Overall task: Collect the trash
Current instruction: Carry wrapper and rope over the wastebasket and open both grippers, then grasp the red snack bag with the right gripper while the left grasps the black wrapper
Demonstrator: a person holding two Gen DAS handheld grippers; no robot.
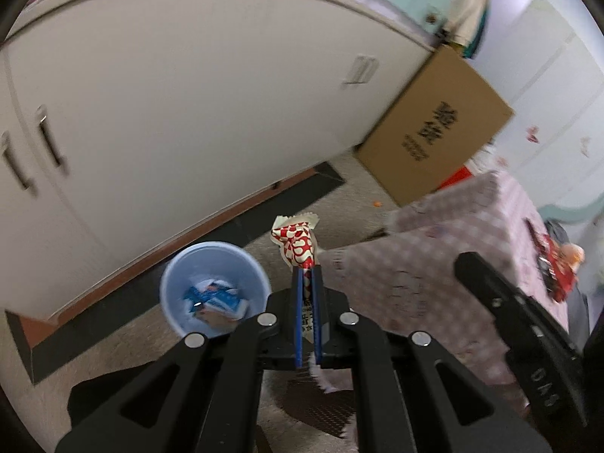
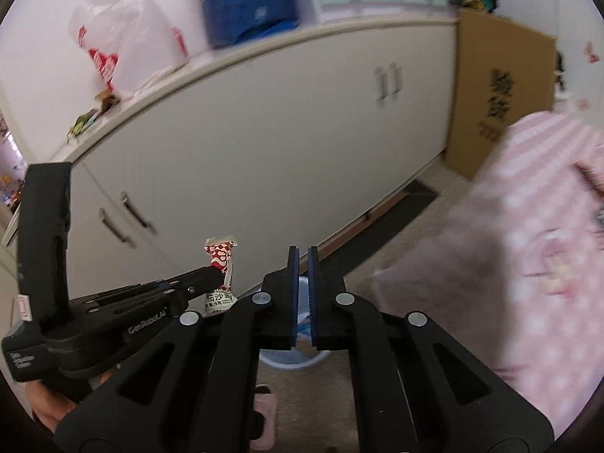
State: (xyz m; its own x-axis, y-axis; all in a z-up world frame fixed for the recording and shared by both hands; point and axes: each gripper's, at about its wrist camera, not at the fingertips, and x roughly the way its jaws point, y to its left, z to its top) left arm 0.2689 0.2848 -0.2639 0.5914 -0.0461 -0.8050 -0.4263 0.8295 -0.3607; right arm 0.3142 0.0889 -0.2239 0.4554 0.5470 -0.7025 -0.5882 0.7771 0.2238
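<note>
Two views look forward along a pair of handheld black grippers in a room with a long white cabinet [image 1: 188, 113] along the far side.

The left gripper [image 1: 307, 275] has its jaws pressed on a red-and-white snack wrapper [image 1: 296, 245]. The wrapper stands up from between the blue pads [image 1: 299, 317], its crimped top above the tips and its torn lower end hanging below them. It is held in the air, just right of a light blue bin [image 1: 215, 287] that stands on the speckled floor [image 1: 113, 339]. Blue-and-white packets [image 1: 215, 296] lie inside the bin.

In the right wrist view, the right gripper [image 2: 303, 255] has its jaws nearly together with a narrow gap between the pads, and nothing in them. The bin [image 2: 290, 355] shows partly below and behind it.

To the right stands a worktop covered by a pink patterned cloth [image 1: 453, 249]. A brown cardboard box [image 1: 434, 128] stands on the floor beyond it, against the cabinet. A white plastic bag [image 2: 120, 45] and a blue bag [image 2: 249, 7] sit on top of the cabinet.
</note>
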